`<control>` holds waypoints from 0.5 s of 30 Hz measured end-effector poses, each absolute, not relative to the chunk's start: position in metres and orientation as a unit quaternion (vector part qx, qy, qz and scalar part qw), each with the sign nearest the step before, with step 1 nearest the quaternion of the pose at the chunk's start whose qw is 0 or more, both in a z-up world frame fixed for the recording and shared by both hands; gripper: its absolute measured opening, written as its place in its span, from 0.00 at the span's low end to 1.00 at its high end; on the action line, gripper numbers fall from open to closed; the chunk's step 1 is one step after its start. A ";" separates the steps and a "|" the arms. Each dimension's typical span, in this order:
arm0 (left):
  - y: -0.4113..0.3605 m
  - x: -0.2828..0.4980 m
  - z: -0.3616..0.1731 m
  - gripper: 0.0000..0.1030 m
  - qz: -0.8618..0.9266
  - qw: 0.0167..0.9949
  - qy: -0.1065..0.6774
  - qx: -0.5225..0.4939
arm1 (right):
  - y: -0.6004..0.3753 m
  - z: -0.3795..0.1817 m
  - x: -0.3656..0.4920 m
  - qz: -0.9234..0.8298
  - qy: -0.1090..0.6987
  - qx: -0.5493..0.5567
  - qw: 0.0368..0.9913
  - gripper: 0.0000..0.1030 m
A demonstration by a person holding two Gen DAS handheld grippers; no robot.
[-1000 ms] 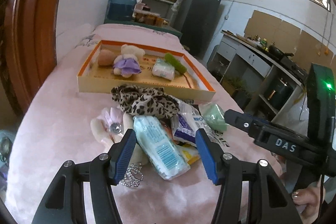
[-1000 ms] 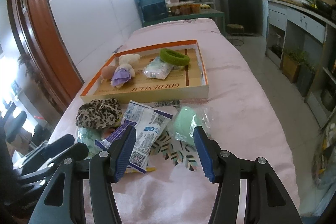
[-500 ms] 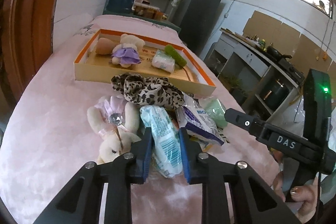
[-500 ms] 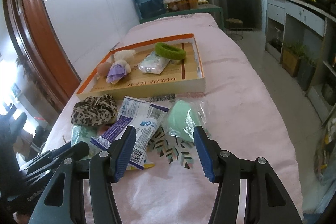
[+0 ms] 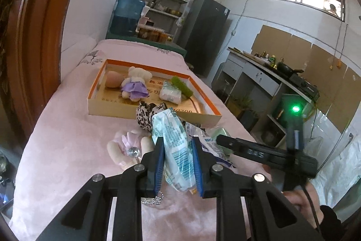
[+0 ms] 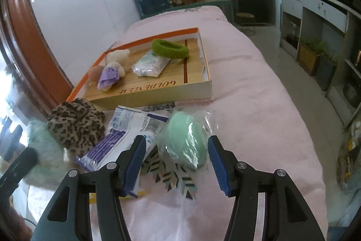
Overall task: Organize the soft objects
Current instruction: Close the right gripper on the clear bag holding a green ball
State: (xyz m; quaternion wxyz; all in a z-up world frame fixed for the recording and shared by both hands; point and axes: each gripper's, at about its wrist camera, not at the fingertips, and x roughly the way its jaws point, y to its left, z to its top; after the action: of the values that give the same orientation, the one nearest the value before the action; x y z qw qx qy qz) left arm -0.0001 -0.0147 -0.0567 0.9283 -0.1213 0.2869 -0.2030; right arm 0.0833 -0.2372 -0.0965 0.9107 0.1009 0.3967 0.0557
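Blue-padded fingers (image 5: pixel 159 162) of the left gripper (image 5: pixel 178 164) have just been closing and now pinch a pale blue tissue pack (image 5: pixel 176 146), raised slightly above the pink blanket (image 5: pixel 67 139). Right gripper (image 6: pixel 177 159) fingers stand apart, straddling a mint green sponge in clear wrap (image 6: pixel 187 139) without touching it. Crowding close are a leopard-print scrunchie (image 6: pixel 76 125), a white and blue packet (image 6: pixel 126 130) and a cream plush bear (image 5: pixel 126 148). Beyond, an orange-rimmed box (image 6: pixel 187 92) holds a bear in a purple dress (image 5: pixel 135 85), another tissue pack (image 6: pixel 149 64) and a green hair band (image 6: pixel 170 49).
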 end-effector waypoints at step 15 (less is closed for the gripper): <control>0.009 -0.011 -0.054 0.23 -0.188 0.936 0.266 -0.131 | -0.241 -0.104 0.093 0.047 0.404 0.099 0.908 0.43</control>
State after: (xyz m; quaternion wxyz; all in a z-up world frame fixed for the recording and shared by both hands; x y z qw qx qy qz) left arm -0.0108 0.0087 -0.0543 0.9362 -0.1311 0.2663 -0.1884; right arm 0.0926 -0.2406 -0.1036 0.9080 0.0987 0.4044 0.0473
